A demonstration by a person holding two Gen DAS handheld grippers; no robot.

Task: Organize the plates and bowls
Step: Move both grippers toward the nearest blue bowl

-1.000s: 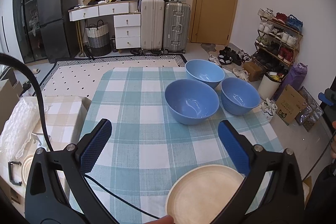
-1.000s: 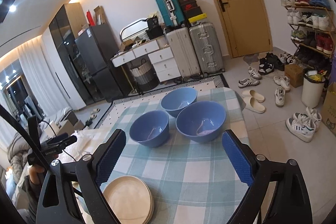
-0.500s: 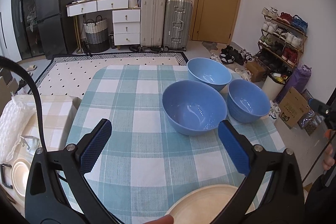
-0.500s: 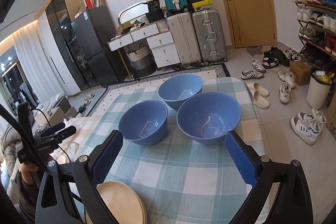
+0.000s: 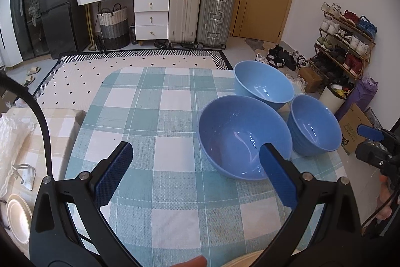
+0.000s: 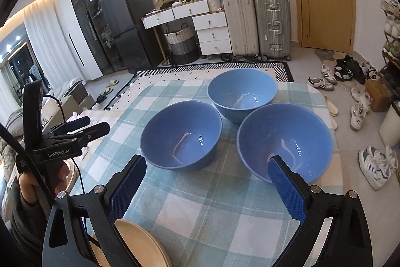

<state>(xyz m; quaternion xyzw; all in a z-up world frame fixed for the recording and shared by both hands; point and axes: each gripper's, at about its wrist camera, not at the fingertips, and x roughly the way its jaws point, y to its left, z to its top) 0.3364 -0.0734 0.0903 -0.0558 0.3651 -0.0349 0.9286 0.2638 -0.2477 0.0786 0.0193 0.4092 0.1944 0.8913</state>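
Blue bowls, three of them, sit apart near the biggest bowl (image 5: pixel 243 137); none are stacked yet. Cream plates (image 6: pixel 140 244) lie close to me, away from it. My left tongs (image 5: pixel 196 175) and right tongs (image 6: pixel 208 188) gape wide, holding nothing.

three bowls (image 6: pixel 237 121) clustered on table (image 6: pixel 200 204), plates (image 6: pixel 140 244) nearer (stacked)

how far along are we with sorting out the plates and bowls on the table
Early stage. Done: nothing visibly; the three blue bowls sit apart on the checked tablecloth, unstacked. In hand: nothing; the left hand-held gripper and right hand-held gripper are open and empty above the table. Left: nesting the bowls and dealing with the beige plates at the near edge.
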